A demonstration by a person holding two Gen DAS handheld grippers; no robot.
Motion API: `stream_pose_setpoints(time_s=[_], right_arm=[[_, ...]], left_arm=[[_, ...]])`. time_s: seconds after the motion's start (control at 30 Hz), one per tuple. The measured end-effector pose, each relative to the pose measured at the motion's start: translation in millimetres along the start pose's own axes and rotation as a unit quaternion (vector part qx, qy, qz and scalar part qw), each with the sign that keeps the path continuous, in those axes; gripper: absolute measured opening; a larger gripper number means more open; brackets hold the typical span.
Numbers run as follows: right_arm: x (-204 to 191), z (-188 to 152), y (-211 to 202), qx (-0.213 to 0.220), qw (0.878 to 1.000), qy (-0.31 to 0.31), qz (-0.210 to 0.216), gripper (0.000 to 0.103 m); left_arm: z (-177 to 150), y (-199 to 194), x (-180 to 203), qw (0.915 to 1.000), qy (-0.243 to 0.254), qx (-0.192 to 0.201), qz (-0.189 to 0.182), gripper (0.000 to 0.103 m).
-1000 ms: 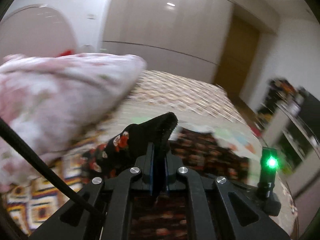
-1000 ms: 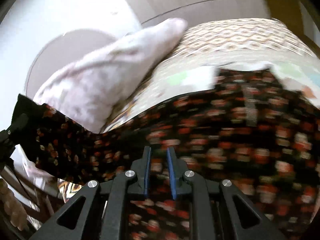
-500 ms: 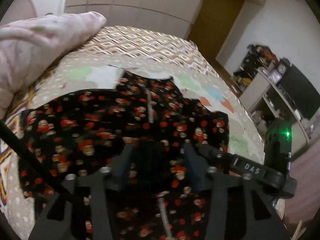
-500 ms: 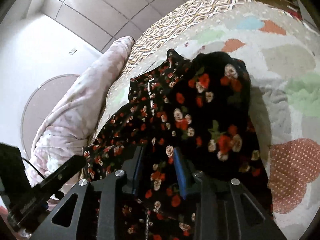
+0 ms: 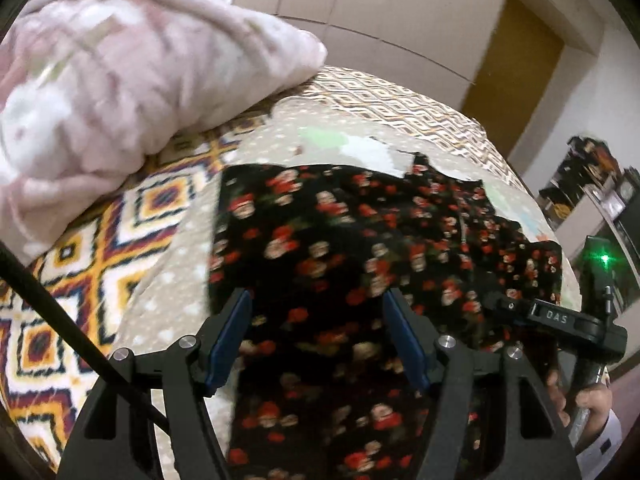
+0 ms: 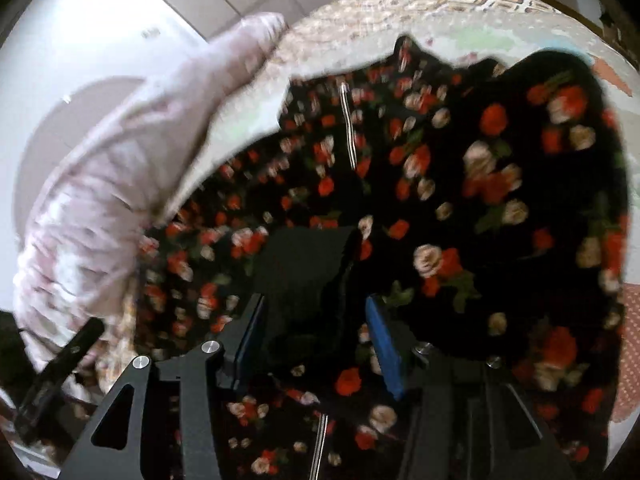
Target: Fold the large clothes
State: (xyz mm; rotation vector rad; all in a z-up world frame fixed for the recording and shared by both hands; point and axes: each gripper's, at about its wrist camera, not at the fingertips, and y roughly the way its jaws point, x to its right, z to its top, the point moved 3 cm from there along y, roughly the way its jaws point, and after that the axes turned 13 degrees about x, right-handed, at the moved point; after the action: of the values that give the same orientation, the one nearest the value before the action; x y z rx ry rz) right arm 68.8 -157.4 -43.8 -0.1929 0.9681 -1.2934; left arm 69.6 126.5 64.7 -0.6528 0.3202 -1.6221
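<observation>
"DAS" lettered on black bar (image 5: 557,317) right of floral dress (image 5: 360,248), dress spread flat on bed (image 5: 168,280) with patterned cover, fluffy pink blanket (image 5: 120,80) heaped left of dress, pale wardrobe panels behind, left tool (image 5: 316,332) opening, blue pads clear of cloth, right tool (image 6: 316,332) opening over dress, nothing clamped.

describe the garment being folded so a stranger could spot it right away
Find the bed, with a pale pink quilt bundled at one side. Beside that quilt, spread flat on the bedcover, lies the black dress. Small red and cream roses mark it out.
</observation>
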Motion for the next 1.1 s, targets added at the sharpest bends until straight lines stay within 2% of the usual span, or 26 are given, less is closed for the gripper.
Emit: stream_pose_setpoints(time_s=[0.03,0.07,0.1,0.13,0.23,0.4,0.5,0.57,0.67,0.77,0.9,1.0,1.1], right_arm=[[-3.9,-0.9,1.7,0.004,1.0,-0.008,-0.005,0.055],[-7.8,-1.0,1.5,0.007,1.0,-0.015,-0.006,0.05],[-12.8,-1.3,0.3,0.007,1.0,-0.019,0.001,0.023],[-18.7,-1.6,-2.0,0.004,1.0,-0.028,-0.002,0.009],[-36.8,4.0,-22.2,0.032,0.997,-0.072,-0.015,0.007],[-54.9,32.2,-73.9,0.099,0.992,-0.082,0.013,0.006],[-42.7,50.9,-98.4,0.124,0.99,-0.073,0.007,0.006],[-18.8,59.5,-106.4,0.132,0.989,-0.066,-0.026,0.006],[24.3,63.2,-105.4,0.123,0.989,-0.04,-0.072,0.006],[64.1,57.5,-92.1,0.1,0.99,-0.015,-0.101,0.006],[97.7,48.9,-74.1,0.083,0.99,0.014,-0.112,0.006],[112.8,44.7,-64.8,0.079,0.99,0.036,-0.113,0.006],[120.7,40.9,-58.6,0.078,0.99,0.051,-0.106,0.004]], left_arm=[[-1.5,-0.5,-4.7,1.0,-0.002,0.001,0.003,0.067],[-1.9,-1.5,-9.1,1.0,-0.004,0.003,0.006,0.067],[-1.5,-1.7,-12.5,0.9999,-0.007,0.005,0.009,0.067],[-1.0,-1.5,-14.8,0.9999,-0.011,0.006,0.011,0.067],[5.4,-2.8,-20.2,0.9995,-0.025,0.014,0.012,0.067],[23.8,0.9,-7.8,0.9993,-0.021,0.03,0.012,0.069],[33.7,11.9,1.2,0.9992,-0.021,0.033,0.012,0.073],[38.6,25.0,8.7,0.9994,-0.021,0.026,0.006,0.073],[39.0,48.3,19.1,0.9998,-0.017,0.009,0.005,0.073],[31.6,76.7,32.1,0.9998,0.011,-0.012,0.014,0.073],[14.4,108.8,42.4,0.9972,0.052,-0.038,0.039,0.073],[2.8,120.8,42.2,0.9963,0.063,-0.042,0.041,0.073],[-3.3,128.7,37.9,0.9961,0.065,-0.04,0.043,0.08]])
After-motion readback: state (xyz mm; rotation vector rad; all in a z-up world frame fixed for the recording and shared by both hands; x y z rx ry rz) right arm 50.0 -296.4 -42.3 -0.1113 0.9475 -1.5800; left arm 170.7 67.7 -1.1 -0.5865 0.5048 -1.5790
